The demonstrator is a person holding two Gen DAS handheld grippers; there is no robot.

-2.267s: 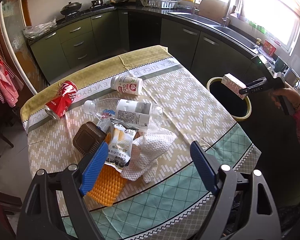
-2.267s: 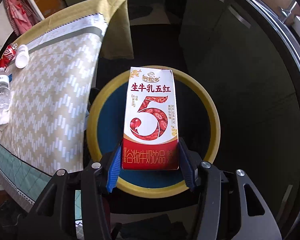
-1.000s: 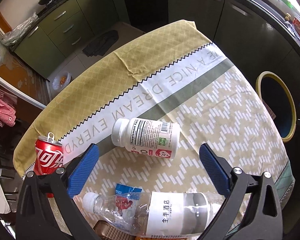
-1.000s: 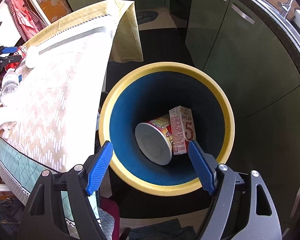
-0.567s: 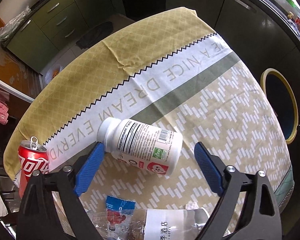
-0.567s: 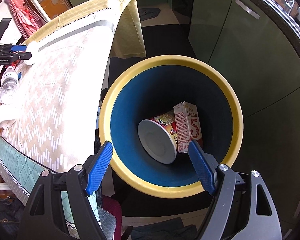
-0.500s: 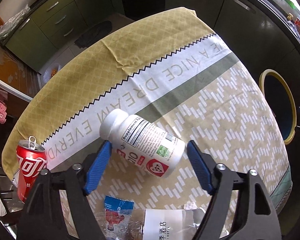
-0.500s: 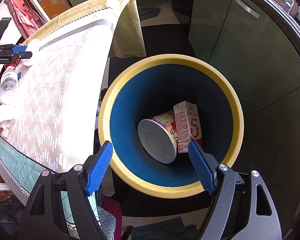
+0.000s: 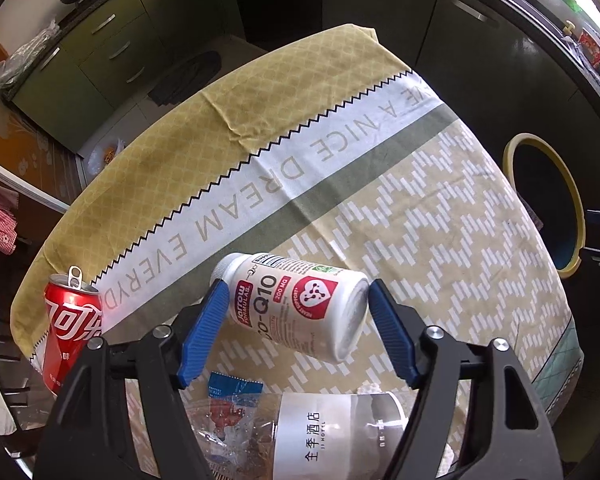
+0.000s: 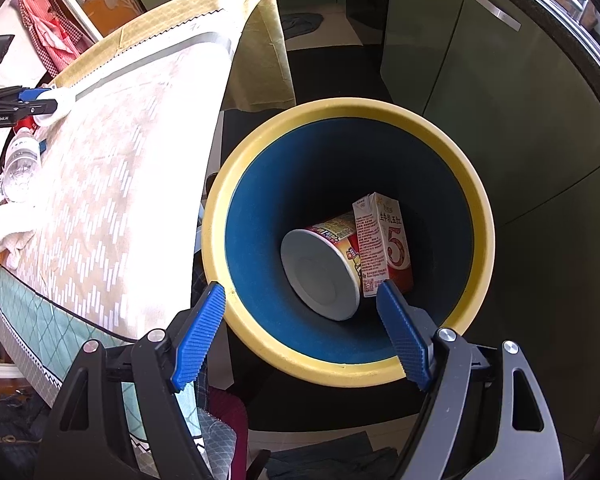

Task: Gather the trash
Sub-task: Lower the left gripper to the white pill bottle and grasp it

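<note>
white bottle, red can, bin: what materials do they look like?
White bottle: likely plastic, opaque with a soft sheen, printed label, moulded cap.
Red can: metal, probably aluminium; shiny rim and pull tab.
Bin: unclear, maybe plastic; matte yellow rim, dull blue inside wall, no glare.

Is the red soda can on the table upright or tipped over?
Upright: the red soda can stands on the tablecloth, pull tab and opened top facing up.

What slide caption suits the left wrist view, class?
Left gripper clamps a white supplement bottle above the tablecloth, red can nearby.
</note>
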